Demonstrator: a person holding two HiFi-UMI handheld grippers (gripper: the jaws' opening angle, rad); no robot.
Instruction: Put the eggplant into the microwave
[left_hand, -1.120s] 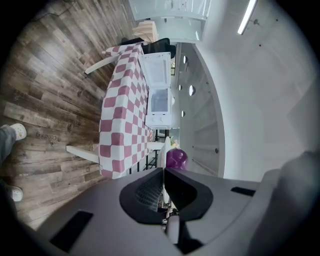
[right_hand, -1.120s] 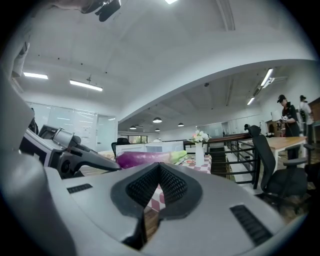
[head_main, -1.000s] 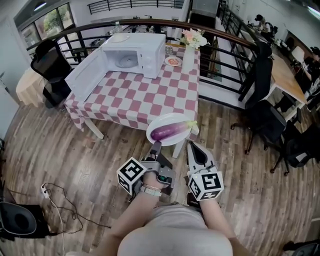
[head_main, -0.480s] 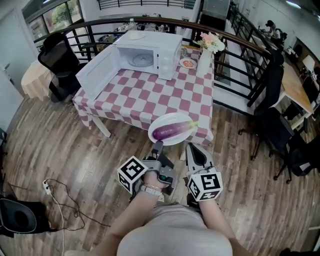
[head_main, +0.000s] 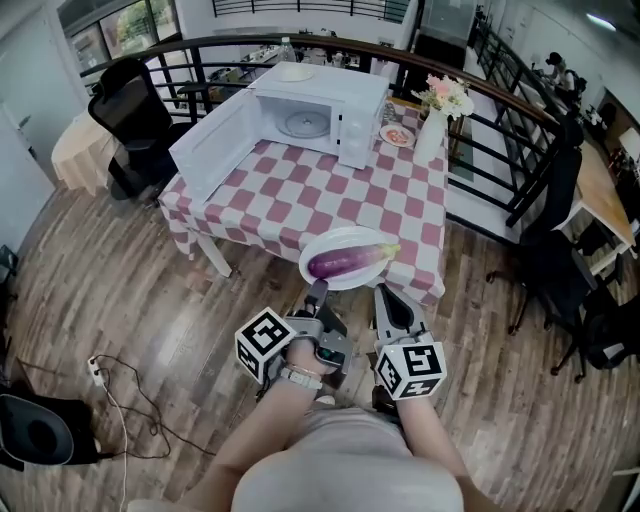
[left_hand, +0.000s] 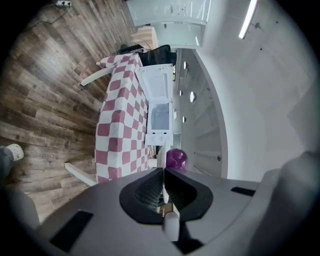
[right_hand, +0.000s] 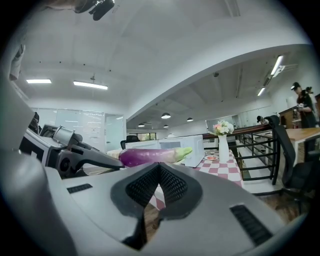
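Evidently early stage, nothing loaded yet. Door (head_main: 215, 150) hangs open at left; microwave (head_main: 325, 90) on table (head_main: 330, 195), cavity empty bar turntable. Left gripper (head_main: 318, 288): jaws together on plate (head_main: 335, 240) rim. Eggplant (head_main: 345, 262) lies on plate, held near table's front edge, well apart from microwave. Right gripper (head_main: 383, 292): jaws closed at plate's other side, apparently clamping too. Remaining: carry across, get eggplant into cavity.

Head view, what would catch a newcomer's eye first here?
A purple eggplant on a white plate, pinched by the left gripper at the near edge of the checkered table. Farther back on that table, the white microwave stands with its door swung wide open.
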